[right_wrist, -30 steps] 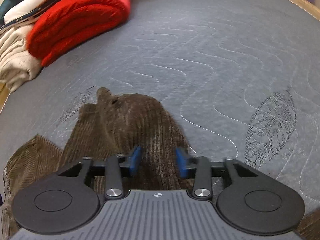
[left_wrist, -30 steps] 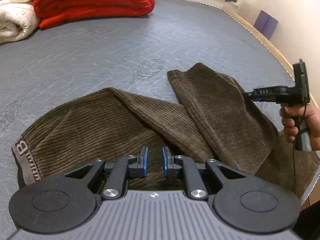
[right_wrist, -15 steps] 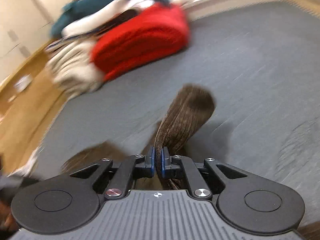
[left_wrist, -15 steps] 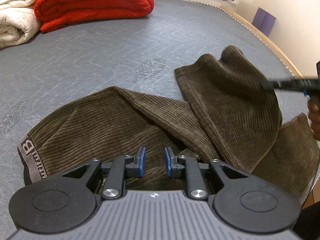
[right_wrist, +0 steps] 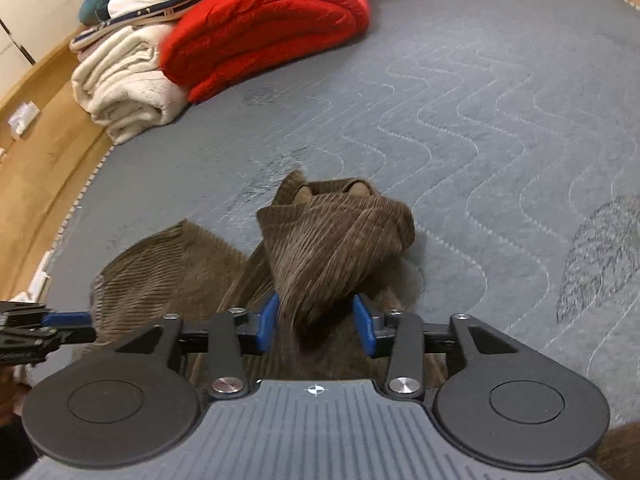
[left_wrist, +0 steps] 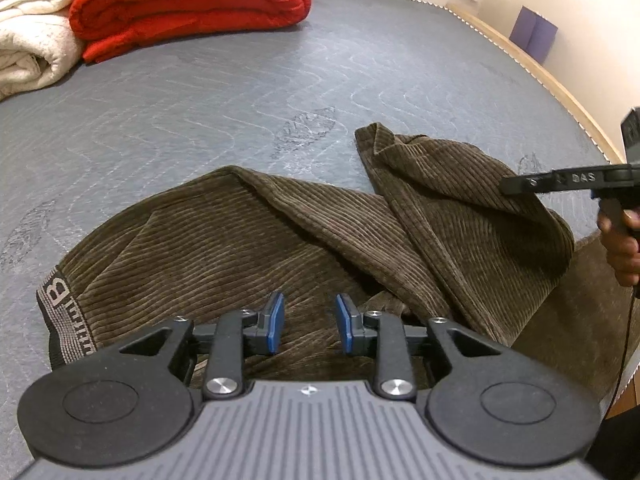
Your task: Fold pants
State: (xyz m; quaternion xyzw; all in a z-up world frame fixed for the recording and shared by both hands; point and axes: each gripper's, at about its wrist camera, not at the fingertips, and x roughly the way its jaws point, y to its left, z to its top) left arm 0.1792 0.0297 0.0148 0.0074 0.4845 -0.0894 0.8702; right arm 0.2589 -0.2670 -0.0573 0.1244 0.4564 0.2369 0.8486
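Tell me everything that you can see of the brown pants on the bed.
The brown pants are of ribbed corduroy and lie crumpled, not yet neatly folded, on the grey quilted mattress. A dark waistband with pale woven letters, a large B among them, shows at one end. One leg is thrown back over the rest, its hem bunched. The right gripper is opening, a fold of the leg between its jaws. The left gripper, also opening, hangs over the cloth with nothing between its pads.
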